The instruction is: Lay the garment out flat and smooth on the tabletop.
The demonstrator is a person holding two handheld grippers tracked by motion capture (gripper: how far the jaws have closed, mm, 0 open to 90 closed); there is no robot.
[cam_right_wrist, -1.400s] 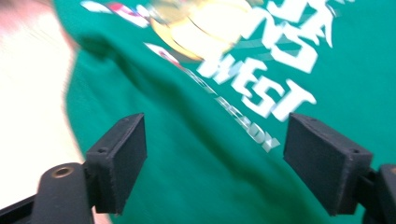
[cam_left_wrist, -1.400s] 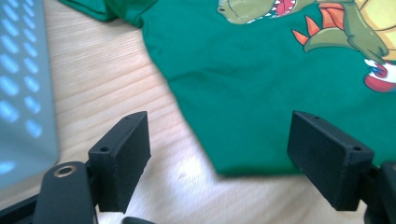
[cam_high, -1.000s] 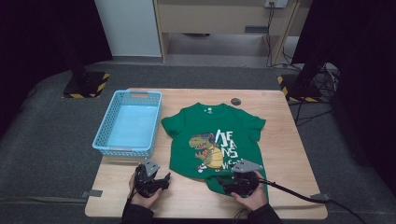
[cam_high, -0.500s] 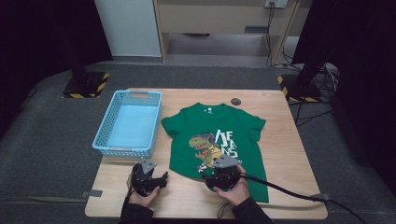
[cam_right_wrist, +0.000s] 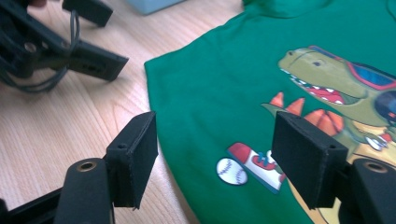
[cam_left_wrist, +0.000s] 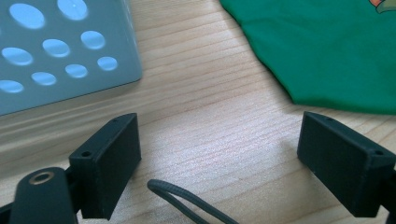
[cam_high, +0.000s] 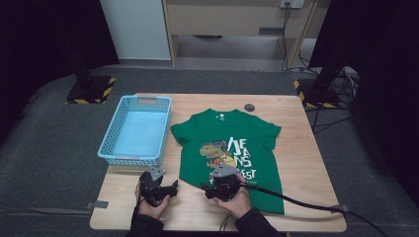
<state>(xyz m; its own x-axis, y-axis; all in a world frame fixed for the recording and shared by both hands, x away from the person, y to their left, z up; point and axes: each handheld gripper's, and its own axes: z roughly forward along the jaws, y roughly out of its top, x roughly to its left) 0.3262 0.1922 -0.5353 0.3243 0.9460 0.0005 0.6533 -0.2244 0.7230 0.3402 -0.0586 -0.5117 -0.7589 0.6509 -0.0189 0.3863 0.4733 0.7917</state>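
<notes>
Right gripper view: right gripper (cam_right_wrist: 215, 154) fingers (cam_right_wrist: 133, 156) spread wide over green T-shirt (cam_right_wrist: 224, 88); left gripper (cam_left_wrist: 233, 154) likewise spread, empty.

Both hands come in from the bottom edge of the high view, sleeves dark, each wrapped around a black gripper. The left gripper (cam_high: 168, 188) sits low and close to the person, its jaws spread wide apart — nothing between them in the left gripper view. The right gripper (cam_high: 206, 187) lies just beside it, pointing toward the left one, its jaws likewise wide open and holding nothing. The left hand (cam_high: 150, 205) and right hand (cam_high: 237, 201) rest near each other — a thick cable trails off from the right gripper.
</notes>
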